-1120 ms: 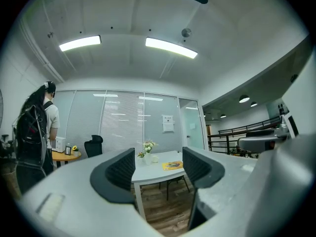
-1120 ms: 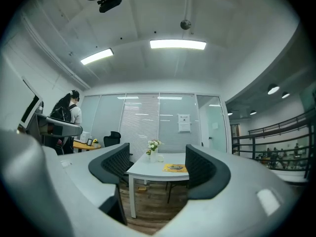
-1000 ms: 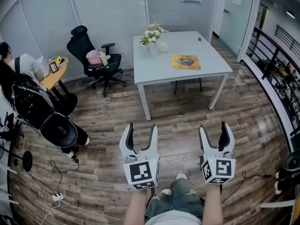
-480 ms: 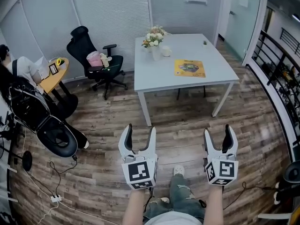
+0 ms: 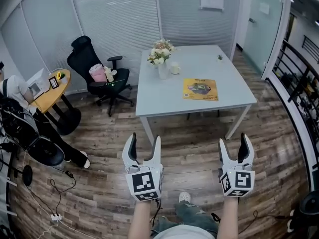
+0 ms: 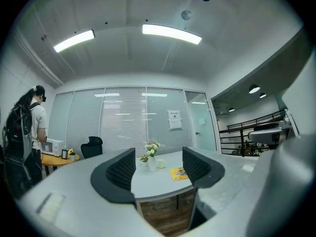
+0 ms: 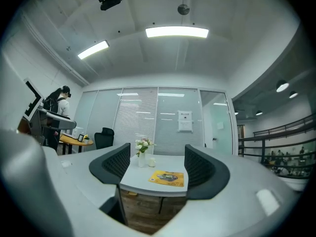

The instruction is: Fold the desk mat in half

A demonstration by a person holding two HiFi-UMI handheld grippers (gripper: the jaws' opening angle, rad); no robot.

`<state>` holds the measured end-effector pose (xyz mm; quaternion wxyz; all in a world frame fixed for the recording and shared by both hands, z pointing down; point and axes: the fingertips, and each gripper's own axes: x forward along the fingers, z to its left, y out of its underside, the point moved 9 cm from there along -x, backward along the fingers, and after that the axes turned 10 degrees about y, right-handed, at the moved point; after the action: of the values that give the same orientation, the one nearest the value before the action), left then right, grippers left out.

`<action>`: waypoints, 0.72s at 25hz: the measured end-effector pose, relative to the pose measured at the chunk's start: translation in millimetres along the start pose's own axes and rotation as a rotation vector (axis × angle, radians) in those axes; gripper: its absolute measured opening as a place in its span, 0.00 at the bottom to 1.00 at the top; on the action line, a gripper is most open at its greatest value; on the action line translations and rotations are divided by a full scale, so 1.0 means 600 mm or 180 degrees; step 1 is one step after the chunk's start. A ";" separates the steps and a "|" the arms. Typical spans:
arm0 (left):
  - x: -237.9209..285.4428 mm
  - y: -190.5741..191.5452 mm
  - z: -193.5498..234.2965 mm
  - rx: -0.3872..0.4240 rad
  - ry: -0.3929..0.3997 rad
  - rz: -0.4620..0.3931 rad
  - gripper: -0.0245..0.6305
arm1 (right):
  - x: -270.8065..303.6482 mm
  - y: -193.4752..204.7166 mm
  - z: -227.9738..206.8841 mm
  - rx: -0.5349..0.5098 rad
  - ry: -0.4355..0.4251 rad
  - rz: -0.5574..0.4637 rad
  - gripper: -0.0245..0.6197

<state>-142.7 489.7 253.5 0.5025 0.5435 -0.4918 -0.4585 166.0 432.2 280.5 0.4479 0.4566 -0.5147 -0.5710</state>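
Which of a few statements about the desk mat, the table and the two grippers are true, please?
The yellow rectangular desk mat lies flat, unfolded, on the white square table. True.
The left gripper grips the mat. False: its jaws stand apart and empty, above the wooden floor, short of the table.
The white vase of flowers stands on the table. True.
The right gripper is shut. False: its jaws stand apart with nothing between them.
The black office chair stands right of the table. False: it stands left of it.

Left gripper (image 5: 143, 151): held forward at waist level, jaws apart, empty. Right gripper (image 5: 238, 147): level beside it, jaws apart, empty.
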 end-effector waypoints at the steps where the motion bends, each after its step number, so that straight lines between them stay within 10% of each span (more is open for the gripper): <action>1: 0.020 -0.002 0.000 0.0002 -0.0014 -0.0011 0.48 | 0.021 0.001 -0.009 0.0004 0.0001 -0.0002 0.58; 18: 0.265 0.018 -0.003 0.0008 -0.0029 0.0135 0.48 | 0.242 0.041 -0.098 -0.0016 0.0058 0.0135 0.58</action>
<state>-126.5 331.7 263.9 0.5092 0.5315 -0.5061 -0.4495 198.5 277.2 292.9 0.4657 0.4496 -0.5187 -0.5585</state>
